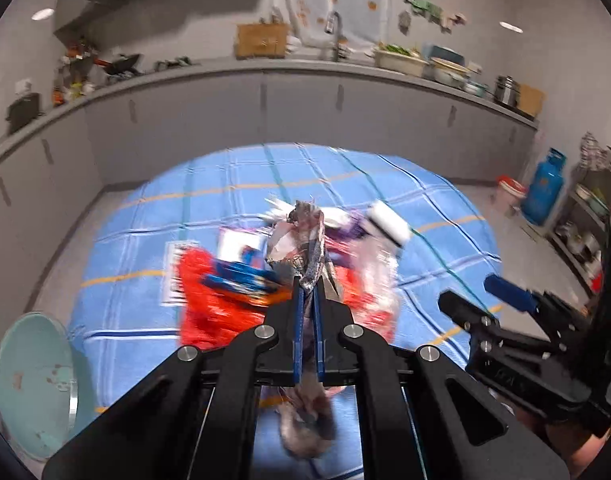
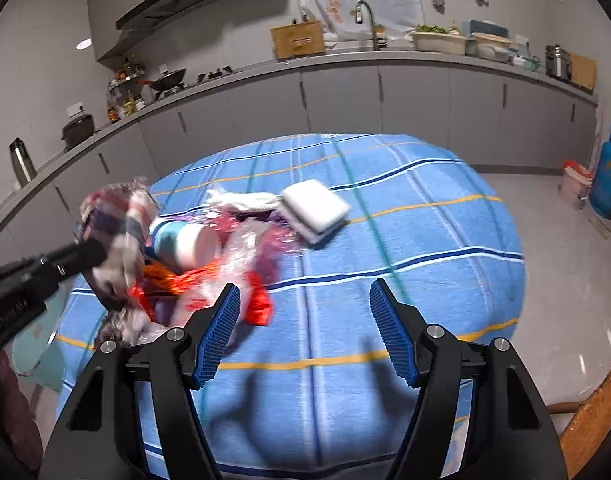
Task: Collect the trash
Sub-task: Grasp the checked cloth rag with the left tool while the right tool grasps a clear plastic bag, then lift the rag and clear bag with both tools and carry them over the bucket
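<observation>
My left gripper is shut on a crumpled plastic wrapper and holds it above a pile of trash on the blue checked tablecloth. In the right wrist view the same wrapper hangs from the left gripper at the left edge. The pile holds red and clear plastic bags, a white-lidded tub and a white flat packet. My right gripper is open and empty above the cloth, right of the pile; it also shows in the left wrist view.
A pale green bin stands at the table's left edge on the floor. A grey kitchen counter with cookware runs behind the table. A blue gas cylinder and a red-lidded bucket stand at the far right.
</observation>
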`<action>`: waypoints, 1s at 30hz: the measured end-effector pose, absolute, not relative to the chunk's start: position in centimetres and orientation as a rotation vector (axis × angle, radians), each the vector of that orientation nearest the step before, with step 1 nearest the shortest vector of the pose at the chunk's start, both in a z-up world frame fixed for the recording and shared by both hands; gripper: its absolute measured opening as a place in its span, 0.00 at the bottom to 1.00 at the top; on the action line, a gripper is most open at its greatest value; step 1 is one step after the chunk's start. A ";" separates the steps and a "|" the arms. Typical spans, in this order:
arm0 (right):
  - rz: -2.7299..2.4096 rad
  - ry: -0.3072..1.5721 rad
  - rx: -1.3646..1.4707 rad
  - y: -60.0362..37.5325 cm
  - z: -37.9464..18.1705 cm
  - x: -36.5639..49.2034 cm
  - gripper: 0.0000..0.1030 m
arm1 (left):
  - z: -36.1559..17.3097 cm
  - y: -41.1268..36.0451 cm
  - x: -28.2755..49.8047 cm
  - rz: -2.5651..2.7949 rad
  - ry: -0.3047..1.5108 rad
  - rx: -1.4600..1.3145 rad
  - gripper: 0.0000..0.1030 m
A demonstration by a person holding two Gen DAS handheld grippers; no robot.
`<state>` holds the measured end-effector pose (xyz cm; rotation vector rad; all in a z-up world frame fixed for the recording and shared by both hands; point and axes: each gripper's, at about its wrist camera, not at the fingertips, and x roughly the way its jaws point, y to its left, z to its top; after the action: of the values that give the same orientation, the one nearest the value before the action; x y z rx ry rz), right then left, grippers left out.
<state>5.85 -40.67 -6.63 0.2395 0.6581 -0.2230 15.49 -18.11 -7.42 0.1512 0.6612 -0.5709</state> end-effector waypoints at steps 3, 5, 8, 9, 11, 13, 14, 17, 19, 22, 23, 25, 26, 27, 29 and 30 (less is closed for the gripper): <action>-0.166 0.667 0.237 -38.8 -6.7 7.0 0.65 | -6.9 -16.4 15.6 -0.537 0.655 0.114 0.05; -0.141 0.675 0.225 -37.6 -6.9 7.8 0.65 | -6.5 -15.3 15.5 -0.517 0.643 0.096 0.05; -0.132 0.698 0.197 -36.1 -7.6 9.2 0.65 | -6.1 -14.1 15.3 -0.492 0.628 0.074 0.05; -0.133 0.711 0.199 -36.1 -7.9 9.6 0.64 | -6.0 -13.9 15.4 -0.487 0.625 0.070 0.05; -0.125 0.725 0.216 -36.1 -8.3 10.0 0.63 | -5.6 -12.8 15.6 -0.480 0.621 0.034 0.05; -0.113 0.745 0.216 -35.9 -8.7 10.3 0.52 | -5.2 -11.9 15.6 -0.482 0.611 0.006 0.05; -0.098 0.754 0.223 -35.8 -8.8 10.4 0.43 | -4.9 -11.4 15.6 -0.487 0.604 -0.013 0.05; -0.082 0.757 0.226 -35.7 -9.0 10.3 0.34 | -4.4 -11.1 15.4 -0.488 0.591 -0.017 0.05; -0.079 0.748 0.218 -35.6 -8.7 10.0 0.30 | -4.3 -11.0 15.2 -0.492 0.588 -0.021 0.05; -0.088 0.729 0.205 -35.8 -8.1 9.4 0.27 | -4.1 -10.9 14.8 -0.493 0.581 -0.028 0.05; -0.093 0.715 0.197 -35.8 -7.6 9.0 0.27 | -3.9 -10.8 14.6 -0.494 0.576 -0.029 0.05; -0.099 0.694 0.189 -35.9 -6.9 8.6 0.27 | -3.5 -10.5 14.4 -0.492 0.565 -0.032 0.05; -0.104 0.682 0.184 -35.9 -6.5 8.3 0.27 | -3.3 -10.4 14.3 -0.489 0.558 -0.033 0.05; -0.110 0.666 0.177 -36.0 -6.0 8.1 0.27 | -3.1 -10.3 14.2 -0.487 0.555 -0.032 0.05; -0.116 0.639 0.171 -36.2 -5.2 7.7 0.27 | -2.9 -10.0 14.2 -0.476 0.546 -0.032 0.05; -0.116 0.627 0.170 -36.2 -4.8 7.5 0.27 | -2.8 -9.9 14.2 -0.464 0.544 -0.028 0.05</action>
<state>7.49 -36.25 -4.77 0.1700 0.6271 -0.1160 14.20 -9.87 -2.81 -0.0277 0.5436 -0.4639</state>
